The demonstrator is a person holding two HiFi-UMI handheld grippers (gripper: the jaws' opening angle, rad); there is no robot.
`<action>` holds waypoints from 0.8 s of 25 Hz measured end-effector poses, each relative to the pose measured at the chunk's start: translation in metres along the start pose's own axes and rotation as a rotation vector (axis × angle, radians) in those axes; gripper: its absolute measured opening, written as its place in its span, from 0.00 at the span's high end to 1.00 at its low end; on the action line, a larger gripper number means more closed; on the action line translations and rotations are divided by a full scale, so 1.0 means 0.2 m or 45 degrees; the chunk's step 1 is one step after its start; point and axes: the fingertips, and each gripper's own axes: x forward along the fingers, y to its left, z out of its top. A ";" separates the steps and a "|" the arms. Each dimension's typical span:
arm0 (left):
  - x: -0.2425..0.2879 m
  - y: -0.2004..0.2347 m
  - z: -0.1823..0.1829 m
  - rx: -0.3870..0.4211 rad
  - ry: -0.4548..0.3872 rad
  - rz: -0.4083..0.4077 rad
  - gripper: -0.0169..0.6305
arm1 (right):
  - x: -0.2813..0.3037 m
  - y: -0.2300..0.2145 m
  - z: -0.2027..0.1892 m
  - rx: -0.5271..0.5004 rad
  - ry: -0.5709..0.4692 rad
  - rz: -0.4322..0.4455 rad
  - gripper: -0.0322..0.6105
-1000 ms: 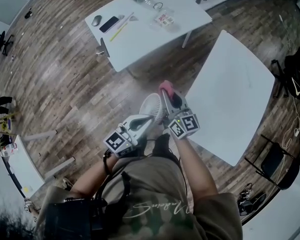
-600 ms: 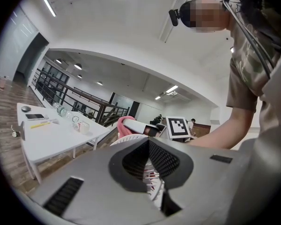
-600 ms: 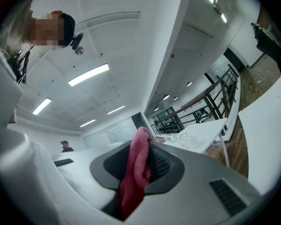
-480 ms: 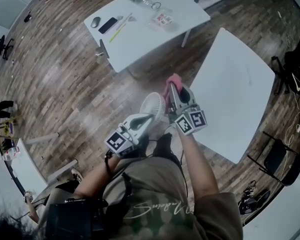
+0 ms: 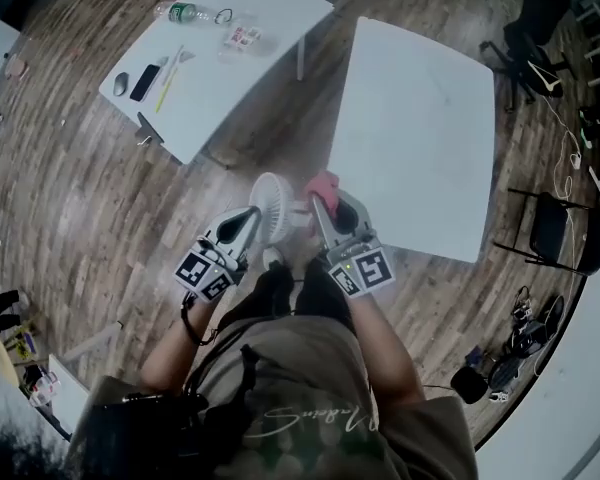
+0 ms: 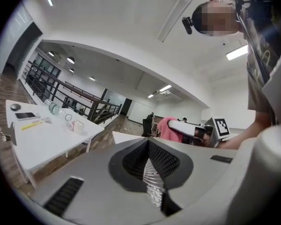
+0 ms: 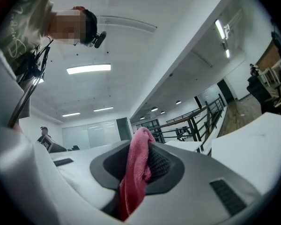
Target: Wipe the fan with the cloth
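In the head view a small white round fan point(image 5: 271, 208) is held in mid-air over the wooden floor. My left gripper point(image 5: 252, 220) is shut on its lower left side. In the left gripper view the fan's white ribbed grille point(image 6: 153, 184) is pinched between the closed jaws of that gripper point(image 6: 150, 172). My right gripper point(image 5: 320, 200) is shut on a pink cloth point(image 5: 323, 182), which sits just right of the fan; whether it touches the fan I cannot tell. In the right gripper view the cloth point(image 7: 136, 172) hangs bunched between the jaws of the right gripper point(image 7: 140, 165).
A bare white table point(image 5: 420, 118) stands ahead to the right. A second white table point(image 5: 215, 78) at upper left carries a bottle point(image 5: 185, 12), a phone point(image 5: 145, 82) and small items. Dark chairs point(image 5: 560, 233) stand along the right side. I stand on wooden floor point(image 5: 100, 198).
The head view has swung, so both tables sit further left in the picture. The right gripper with the cloth has shifted and rolled beside the fan. The left gripper keeps its hold on the fan.
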 end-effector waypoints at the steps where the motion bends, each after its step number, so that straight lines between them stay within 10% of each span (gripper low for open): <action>1: 0.01 0.01 0.01 -0.005 0.005 -0.007 0.95 | -0.02 0.02 -0.03 0.031 0.004 -0.020 0.81; 14: -0.02 -0.14 -0.01 0.077 0.055 -0.066 0.94 | 0.03 0.14 -0.21 0.290 0.004 -0.043 0.81; 20: -0.07 -0.23 -0.12 0.164 0.129 -0.299 0.94 | 0.00 0.24 -0.25 0.179 0.003 -0.125 0.81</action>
